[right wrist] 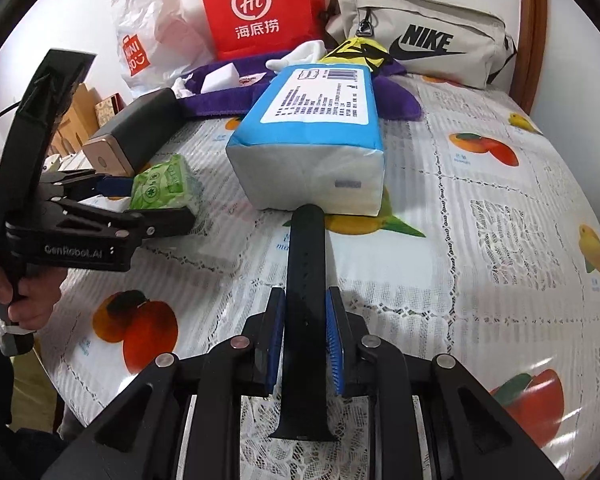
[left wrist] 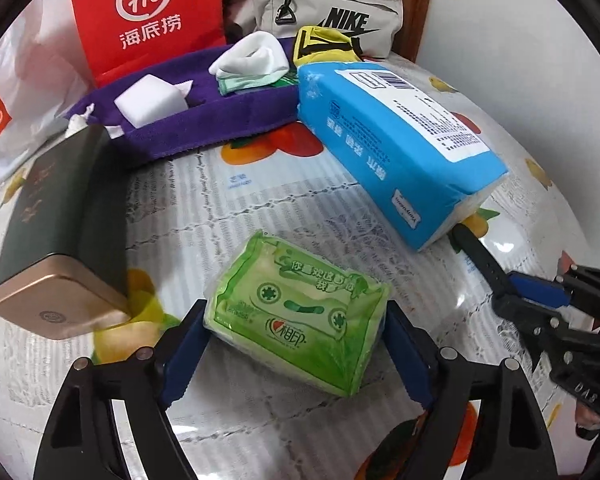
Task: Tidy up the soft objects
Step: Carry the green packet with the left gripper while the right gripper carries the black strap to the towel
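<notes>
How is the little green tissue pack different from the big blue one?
The green tissue pack is much smaller than the blue tissue pack. The green one sits between the left gripper's fingers; the blue one lies free, with only the black strap in the right gripper reaching its near end. The green wrapper is see-through; the blue is opaque with a white label. Both are soft packs on the tablecloth.

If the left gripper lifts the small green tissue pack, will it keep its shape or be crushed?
The small green plastic-wrapped tissue pack will probably dent a little: its film already looks wrinkled between the left gripper jaws. It seems light for its size. The glossy wrap may slip, so a moderate squeeze seems wise.
</notes>
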`<state>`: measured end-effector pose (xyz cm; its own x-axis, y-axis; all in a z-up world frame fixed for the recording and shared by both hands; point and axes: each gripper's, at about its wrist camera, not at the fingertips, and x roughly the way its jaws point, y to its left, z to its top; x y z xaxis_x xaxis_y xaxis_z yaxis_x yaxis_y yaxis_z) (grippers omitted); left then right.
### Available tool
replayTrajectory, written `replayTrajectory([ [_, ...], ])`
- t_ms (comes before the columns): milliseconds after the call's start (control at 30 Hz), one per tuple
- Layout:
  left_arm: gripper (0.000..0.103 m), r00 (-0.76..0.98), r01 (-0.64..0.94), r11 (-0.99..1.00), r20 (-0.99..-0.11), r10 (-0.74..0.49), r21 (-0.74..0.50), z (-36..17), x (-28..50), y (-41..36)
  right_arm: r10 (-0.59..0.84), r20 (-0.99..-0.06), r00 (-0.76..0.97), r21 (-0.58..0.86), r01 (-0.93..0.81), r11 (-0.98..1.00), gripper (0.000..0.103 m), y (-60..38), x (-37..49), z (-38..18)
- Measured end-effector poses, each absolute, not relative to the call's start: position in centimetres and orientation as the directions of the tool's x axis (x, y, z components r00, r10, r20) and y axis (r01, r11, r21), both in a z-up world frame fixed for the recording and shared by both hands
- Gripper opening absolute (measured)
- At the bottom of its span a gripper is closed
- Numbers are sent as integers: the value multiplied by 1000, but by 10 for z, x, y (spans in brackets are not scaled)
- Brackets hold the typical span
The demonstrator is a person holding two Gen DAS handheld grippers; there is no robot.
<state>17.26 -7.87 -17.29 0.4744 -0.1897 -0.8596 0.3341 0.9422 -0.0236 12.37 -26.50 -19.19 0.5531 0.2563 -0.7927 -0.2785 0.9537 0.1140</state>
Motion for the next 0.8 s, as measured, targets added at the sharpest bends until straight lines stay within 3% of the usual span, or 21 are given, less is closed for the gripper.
replayTrajectory([
  [800,82,529,77,988,-834,-156,-136,-143,119,18,312,-754,578,140,-322,936,20,-242,87,-153],
])
